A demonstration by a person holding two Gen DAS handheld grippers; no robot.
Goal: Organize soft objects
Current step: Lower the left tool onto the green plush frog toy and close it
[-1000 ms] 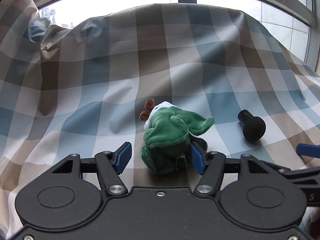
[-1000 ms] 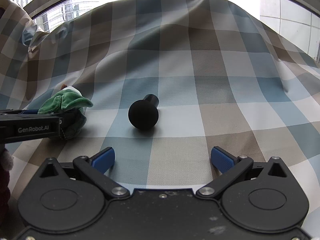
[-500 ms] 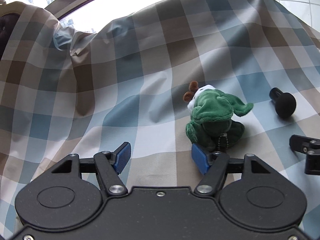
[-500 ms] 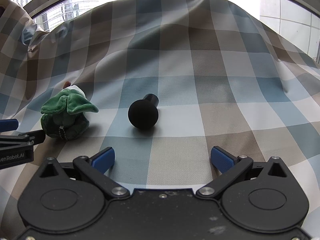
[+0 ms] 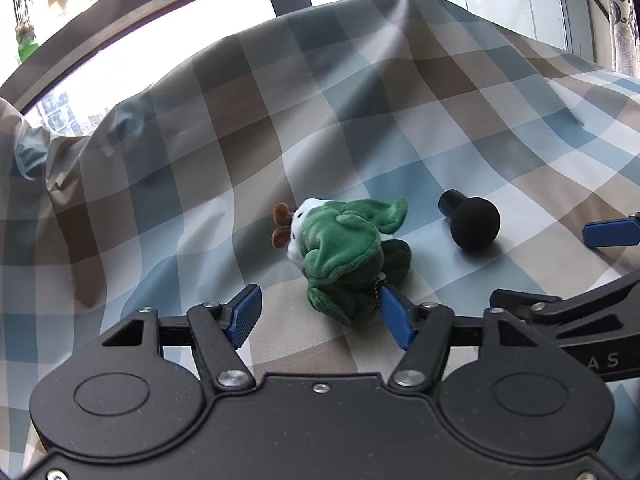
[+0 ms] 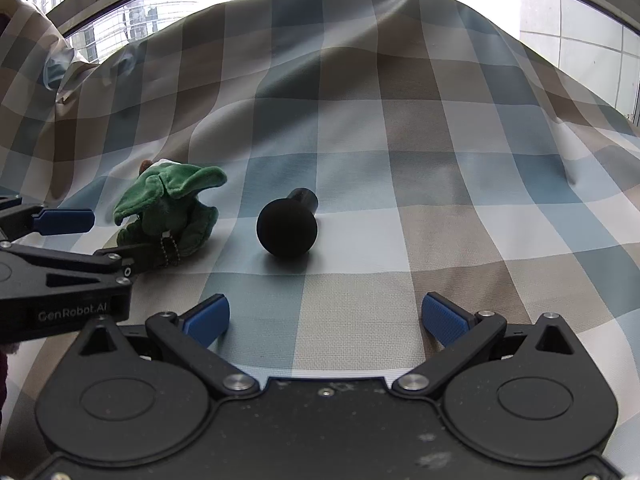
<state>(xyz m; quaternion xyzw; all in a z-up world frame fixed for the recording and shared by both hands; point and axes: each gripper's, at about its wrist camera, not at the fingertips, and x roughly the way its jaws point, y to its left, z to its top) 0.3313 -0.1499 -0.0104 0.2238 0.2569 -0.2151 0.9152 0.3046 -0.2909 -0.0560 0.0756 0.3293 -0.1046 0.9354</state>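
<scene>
A small green plush toy (image 5: 346, 254) with a white face and brown antlers lies on the checked cloth (image 5: 200, 128). My left gripper (image 5: 320, 318) is open; the plush sits just ahead of it, touching the right pad (image 5: 394, 320). A black ball-headed knob (image 5: 472, 222) lies to the plush's right. In the right wrist view the knob (image 6: 287, 226) lies ahead and left of centre, and the plush (image 6: 168, 210) is further left. My right gripper (image 6: 326, 320) is open and empty, a short way behind the knob. The left gripper (image 6: 64, 220) enters from the left there.
The blue, brown and white checked cloth (image 6: 400, 120) drapes over a raised back and has folds at the left (image 5: 52, 168). A window (image 5: 160, 40) runs behind it. The right gripper's blue finger (image 5: 610, 232) shows at the right edge of the left wrist view.
The left gripper let the plush go, backed off, then swung back close, so the plush again sits by its right pad. The right gripper and the knob have not moved.
</scene>
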